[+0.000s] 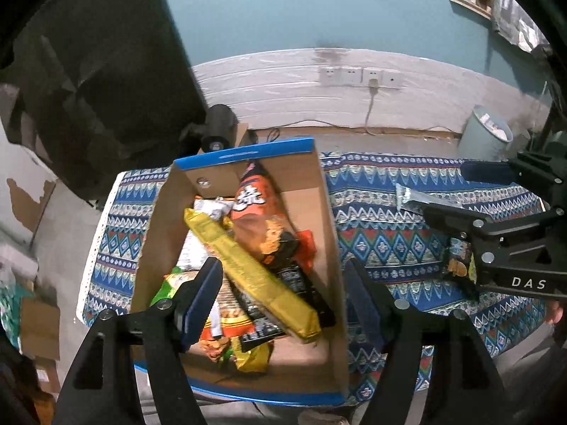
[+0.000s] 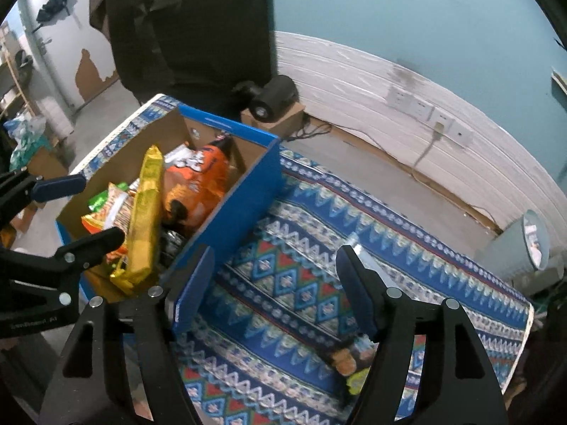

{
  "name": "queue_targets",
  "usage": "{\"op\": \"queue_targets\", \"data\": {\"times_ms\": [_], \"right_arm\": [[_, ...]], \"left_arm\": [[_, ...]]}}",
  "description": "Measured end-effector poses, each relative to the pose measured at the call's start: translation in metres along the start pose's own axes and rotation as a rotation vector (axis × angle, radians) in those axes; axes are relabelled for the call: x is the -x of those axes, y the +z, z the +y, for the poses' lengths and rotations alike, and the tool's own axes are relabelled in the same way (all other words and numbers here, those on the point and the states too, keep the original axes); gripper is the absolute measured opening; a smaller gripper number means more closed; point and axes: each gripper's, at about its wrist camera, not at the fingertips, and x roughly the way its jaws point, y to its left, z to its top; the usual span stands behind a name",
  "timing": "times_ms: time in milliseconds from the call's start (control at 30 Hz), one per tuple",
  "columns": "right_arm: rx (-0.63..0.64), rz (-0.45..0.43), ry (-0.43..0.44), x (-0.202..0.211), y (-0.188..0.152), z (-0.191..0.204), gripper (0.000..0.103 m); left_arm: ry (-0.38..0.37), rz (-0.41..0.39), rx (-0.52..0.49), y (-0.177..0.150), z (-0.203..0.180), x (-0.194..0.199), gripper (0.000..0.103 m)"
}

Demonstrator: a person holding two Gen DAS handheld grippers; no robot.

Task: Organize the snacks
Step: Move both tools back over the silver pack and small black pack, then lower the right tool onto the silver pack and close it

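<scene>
Step in hand, as judged: clearing the last loose snacks off the cloth (image 2: 301,248) into the box (image 1: 329,219). Box already crowded: gold pack (image 1: 248,269) diagonal on top, orange bag (image 1: 255,212) behind it, green and black packs beneath. Two items outside the box: silver pack (image 1: 413,200) far on the cloth, dark pack (image 2: 349,354) near the front edge, partly hidden behind one right finger. Best approach for the dark pack: straddle its short width, close on the body rather than the crimped end, lift clear of the box wall before crossing. Left gripper (image 1: 280,301) pitched steeply down over the box, jaws apart, nothing between them; one finger over the snacks, the other beside the right wall. Right gripper (image 2: 274,290) likewise tilted down over the cloth just beside the box, jaws apart, empty. Exact gap to the dark pack not resolvable.
</scene>
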Motion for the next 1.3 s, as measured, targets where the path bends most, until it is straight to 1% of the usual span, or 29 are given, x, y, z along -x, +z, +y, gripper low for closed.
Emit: {"op": "queue_targets", "data": {"times_ms": [233,300,367,600,733,867,1067,1300], "right_arm": [[-0.040,0.008,-0.032,0.013,-0.020,-0.033,0.073],[-0.053,0.008,-0.039,0.016,-0.024,-0.041,0.073],[-0.062,0.009,-0.047,0.019,-0.028,-0.049,0.073],[-0.092,0.023,-0.071,0.022,-0.044,-0.075,0.073],[-0.110,0.041,-0.081,0.018,-0.051,-0.092,0.074],[-0.113,0.064,-0.089,0.008,-0.054,-0.104,0.074],[-0.100,0.103,-0.091,-0.025,-0.056,-0.121,0.074],[-0.102,0.159,-0.065,-0.069,-0.057,-0.134,0.074]], "left_arm": [[-0.008,-0.002,-0.063,0.006,-0.031,0.000,0.074],[-0.011,-0.006,-0.078,0.008,-0.039,0.000,0.077],[-0.008,-0.007,-0.094,0.010,-0.048,-0.001,0.078],[-0.007,0.014,-0.149,0.017,-0.076,-0.012,0.078],[-0.011,0.039,-0.158,0.022,-0.085,-0.024,0.078],[-0.020,0.070,-0.158,0.027,-0.092,-0.040,0.078],[-0.025,0.106,-0.168,0.034,-0.104,-0.067,0.079],[-0.027,0.170,-0.188,0.040,-0.114,-0.120,0.079]]}}
